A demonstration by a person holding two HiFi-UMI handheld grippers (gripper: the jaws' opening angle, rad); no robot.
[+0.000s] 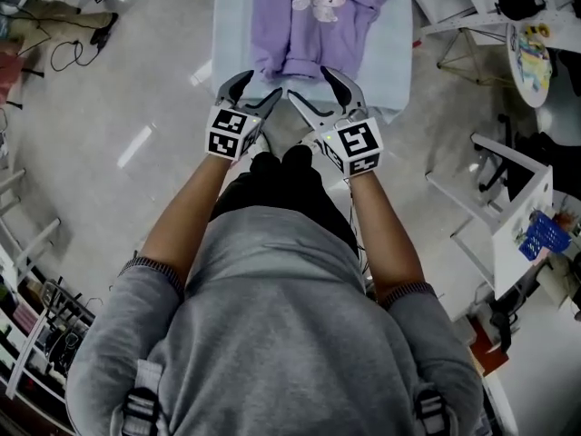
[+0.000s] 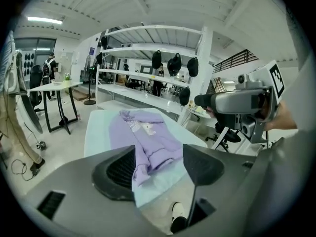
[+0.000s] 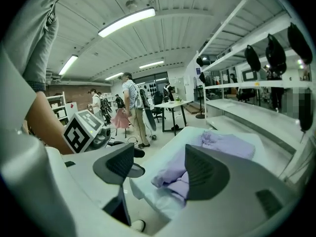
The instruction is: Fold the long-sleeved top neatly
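Soft purple cloth top (image 1: 309, 16), glossy, perhaps polished floor (image 1: 136, 107)

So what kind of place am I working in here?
Probably a lab or workshop, not a home: tall white shelving hung with black gear, cables loose on the polished floor, and other people standing near work tables.

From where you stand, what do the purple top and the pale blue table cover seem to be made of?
Purple top: looks like a soft, matte knit, perhaps cotton fleece. It slumps in thick, rounded folds with no shine.
Table cover: a thin, smooth sheet lying flat and hanging over the edge. Whether it is cloth or plastic cannot be told from its look.
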